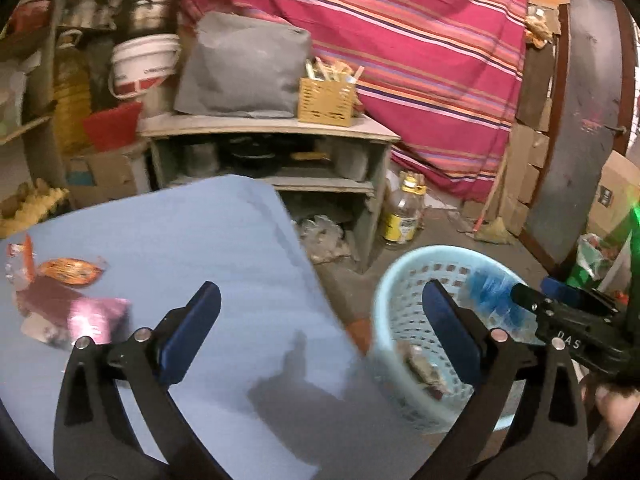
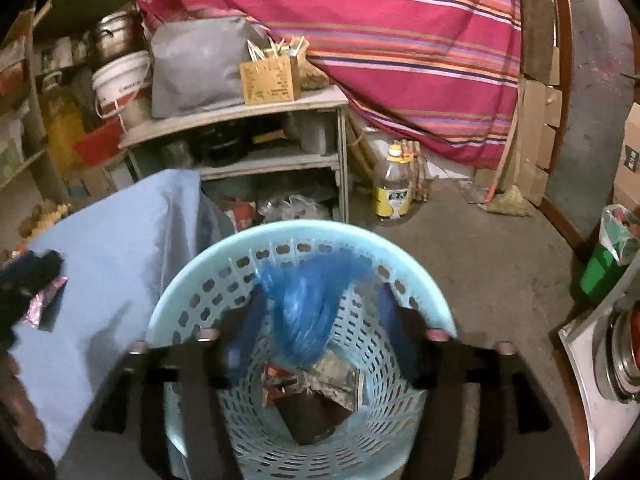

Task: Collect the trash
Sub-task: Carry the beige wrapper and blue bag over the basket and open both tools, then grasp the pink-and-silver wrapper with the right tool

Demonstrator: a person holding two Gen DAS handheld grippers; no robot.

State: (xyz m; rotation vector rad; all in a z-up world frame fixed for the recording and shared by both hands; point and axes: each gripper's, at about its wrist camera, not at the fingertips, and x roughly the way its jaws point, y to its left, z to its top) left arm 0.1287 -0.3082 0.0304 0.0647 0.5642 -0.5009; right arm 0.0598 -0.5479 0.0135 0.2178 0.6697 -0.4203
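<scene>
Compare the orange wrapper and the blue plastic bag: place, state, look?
The orange wrapper lies flat on the blue-covered table; the blue plastic bag is over the light-blue basket, between the right gripper's parted jaws. The wrapper is opaque and printed; the bag is translucent, crumpled and motion-blurred. No gripper is near the wrapper; the left gripper is open and empty. Both are thin trash.

wrappers (image 1: 68, 296) on table (image 1: 208, 248), basket (image 1: 384, 292) right

pale blue basket (image 2: 400, 258), striped magenta cloth (image 2: 400, 40)
</scene>
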